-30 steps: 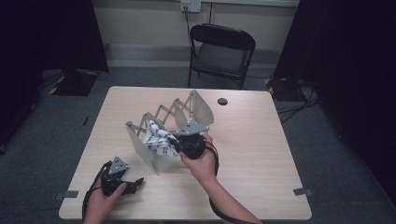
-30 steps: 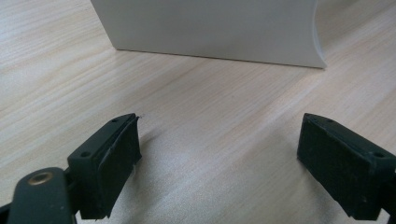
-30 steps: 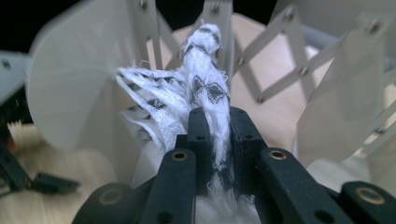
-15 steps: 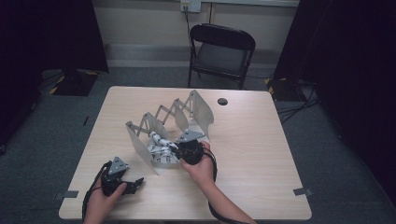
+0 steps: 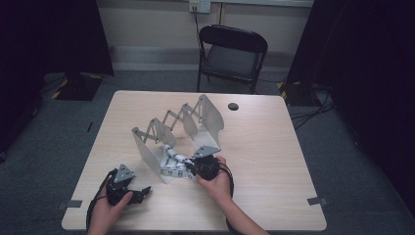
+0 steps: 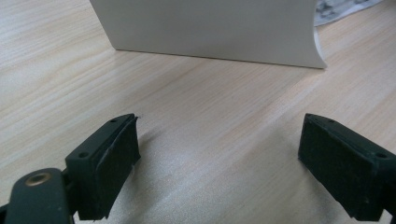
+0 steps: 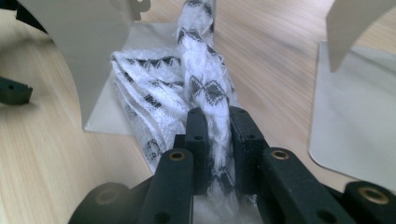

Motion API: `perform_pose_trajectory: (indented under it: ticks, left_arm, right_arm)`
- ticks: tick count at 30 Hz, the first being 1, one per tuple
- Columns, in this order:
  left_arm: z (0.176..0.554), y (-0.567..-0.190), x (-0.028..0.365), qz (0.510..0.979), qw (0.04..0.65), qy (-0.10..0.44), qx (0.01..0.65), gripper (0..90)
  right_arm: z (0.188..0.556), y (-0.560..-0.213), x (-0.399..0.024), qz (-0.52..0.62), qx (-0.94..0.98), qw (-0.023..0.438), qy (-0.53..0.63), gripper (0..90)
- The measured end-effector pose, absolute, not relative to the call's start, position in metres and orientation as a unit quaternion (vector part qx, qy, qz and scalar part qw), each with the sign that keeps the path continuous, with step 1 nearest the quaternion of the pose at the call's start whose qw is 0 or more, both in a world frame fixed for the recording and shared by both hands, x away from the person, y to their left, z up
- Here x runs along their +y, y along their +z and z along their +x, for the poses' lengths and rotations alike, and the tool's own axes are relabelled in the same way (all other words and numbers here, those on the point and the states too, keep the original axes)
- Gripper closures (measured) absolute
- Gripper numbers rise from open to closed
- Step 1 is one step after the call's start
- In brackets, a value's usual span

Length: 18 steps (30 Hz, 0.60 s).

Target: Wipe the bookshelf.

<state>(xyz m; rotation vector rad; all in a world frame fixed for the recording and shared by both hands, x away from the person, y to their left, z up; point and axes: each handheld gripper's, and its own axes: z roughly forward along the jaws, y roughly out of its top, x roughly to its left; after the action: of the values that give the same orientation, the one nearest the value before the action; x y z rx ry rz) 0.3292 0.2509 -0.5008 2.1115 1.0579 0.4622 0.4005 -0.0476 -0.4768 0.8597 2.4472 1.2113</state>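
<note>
Two grippers on the wooden table. Right gripper jaws nearly closed, pinching a white cloth w/ black pattern; cloth lies on the base plate betw. the near panels of the expandable metal rack. Left gripper jaws wide apart, nothing betw. them, low over bare tabletop just in front of the rack's end panel.

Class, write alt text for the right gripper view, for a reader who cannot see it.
The right claw is shut on a white cloth with black patterns, which trails away across a wooden table. The cloth lies between two pale upright plates of an expanding rack.
</note>
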Motion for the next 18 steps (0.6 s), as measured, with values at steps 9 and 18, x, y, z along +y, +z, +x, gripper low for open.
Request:
perform_pose_trajectory:
  ticks: [9, 18]
  left_arm:
    - [0.329, -0.501, 0.251, 0.819, 0.359, 0.179, 0.41, 12.0]
    - [0.329, -0.501, 0.251, 0.819, 0.359, 0.179, 0.411, 11.9]
  right_arm:
    - [0.399, -0.474, -0.077, 0.304, 0.848, 0.158, 0.405, 78.9]
    - [0.403, -0.474, -0.098, 0.341, 0.833, 0.179, 0.399, 78.9]
